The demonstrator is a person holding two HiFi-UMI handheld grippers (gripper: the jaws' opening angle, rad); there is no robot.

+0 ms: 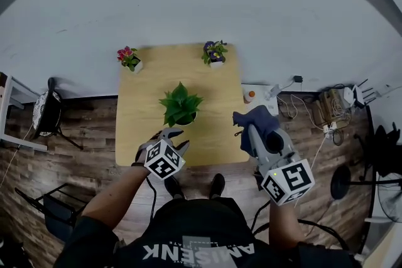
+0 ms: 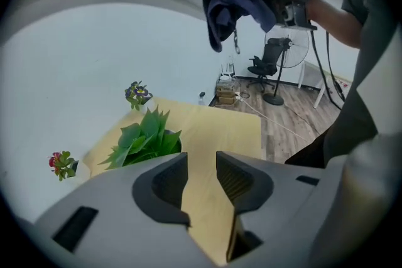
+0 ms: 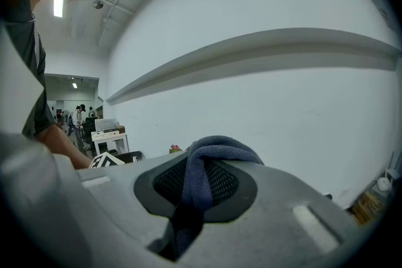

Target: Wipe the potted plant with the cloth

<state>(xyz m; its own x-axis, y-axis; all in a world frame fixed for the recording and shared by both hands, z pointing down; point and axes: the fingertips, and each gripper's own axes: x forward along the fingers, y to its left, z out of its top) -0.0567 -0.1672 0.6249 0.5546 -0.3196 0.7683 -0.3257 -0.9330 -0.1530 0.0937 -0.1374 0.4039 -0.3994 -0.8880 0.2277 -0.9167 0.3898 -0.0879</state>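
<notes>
The plant (image 1: 181,103), a leafy green thing in a pot, stands near the middle of the pale wooden table (image 1: 151,78), a little toward the person's side. Two smaller pots sit along the far edge by the white wall (image 1: 201,3): pink flowers (image 1: 130,58) at the left corner and purple flowers (image 1: 215,52) further right. The left gripper (image 1: 171,135) hangs over the near edge of the table, just in front of the plant and tilted downward; its jaws stand apart with nothing between them. In the left gripper view (image 2: 201,166) only bare tabletop (image 2: 220,128) shows through the gap, with the plant (image 2: 144,138) ahead and to the left of the jaws, not touching them, and the purple flowers (image 2: 137,94) and pink flowers (image 2: 61,164) further off. The right gripper (image 1: 254,132) is held out past the table's right edge, above the wooden floor (image 1: 94,128), and its jaws are clamped on the dark blue cloth (image 1: 257,119). The right gripper view (image 3: 201,182) shows the cloth (image 3: 220,147) pinched between the pads, a fold bulging over the top and the rest trailing down. From the left gripper view the cloth (image 2: 226,6) hangs bunched from that gripper, high in the air and well apart from the plant.
</notes>
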